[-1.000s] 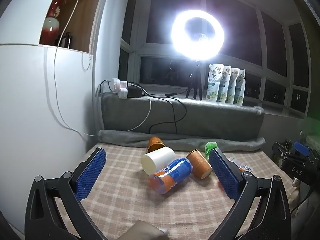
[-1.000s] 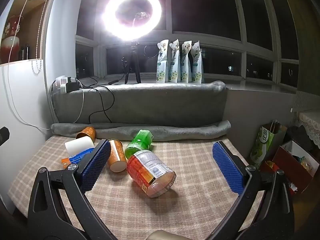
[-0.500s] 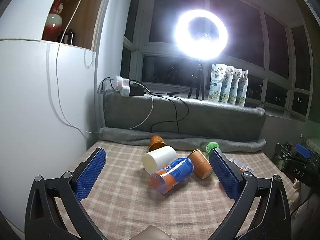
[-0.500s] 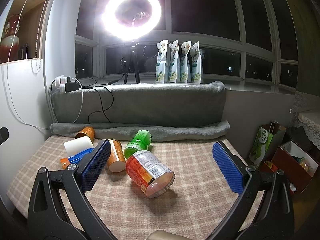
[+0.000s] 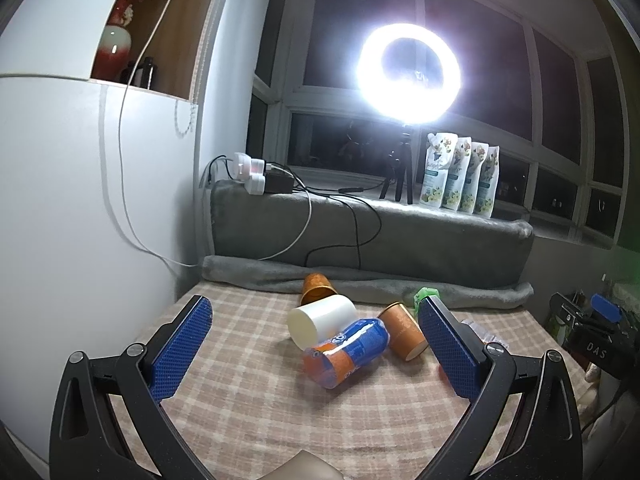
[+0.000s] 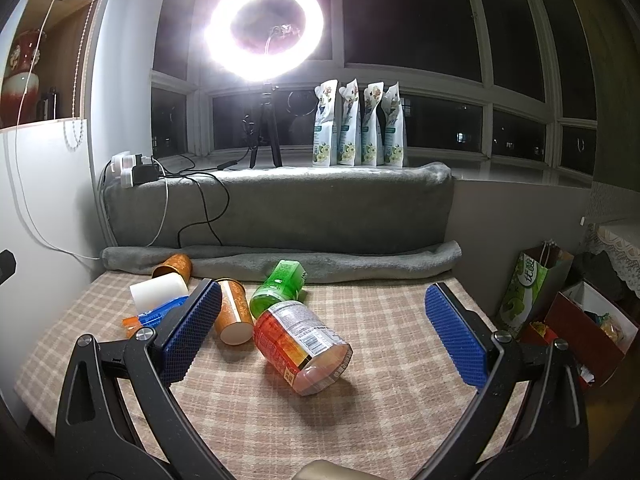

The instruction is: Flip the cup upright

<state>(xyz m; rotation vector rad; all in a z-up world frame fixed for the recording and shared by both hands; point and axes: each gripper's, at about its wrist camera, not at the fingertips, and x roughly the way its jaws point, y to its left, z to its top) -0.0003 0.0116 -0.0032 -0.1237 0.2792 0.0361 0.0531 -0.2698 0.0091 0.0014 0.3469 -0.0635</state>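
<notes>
A white cup (image 5: 320, 318) lies on its side on the checked cloth, also in the right wrist view (image 6: 158, 289). An orange paper cup (image 5: 402, 331) lies on its side to its right, also in the right wrist view (image 6: 234, 312). A second orange cup (image 5: 316, 287) lies tipped at the back by the grey roll, also in the right wrist view (image 6: 174, 266). My left gripper (image 5: 316, 350) is open and empty, short of the pile. My right gripper (image 6: 324, 332) is open and empty, above the orange-red bottle.
A blue-orange bottle (image 5: 346, 354), a green bottle (image 6: 280, 285) and an orange-red bottle (image 6: 300, 346) lie among the cups. A grey rolled blanket (image 6: 280, 258) and a padded sill bound the back. A white cabinet (image 5: 80, 200) stands left. Bags (image 6: 528, 284) and boxes stand right.
The left gripper view has tilted up and drawn slightly back. The right gripper has barely moved. The objects have not moved.
</notes>
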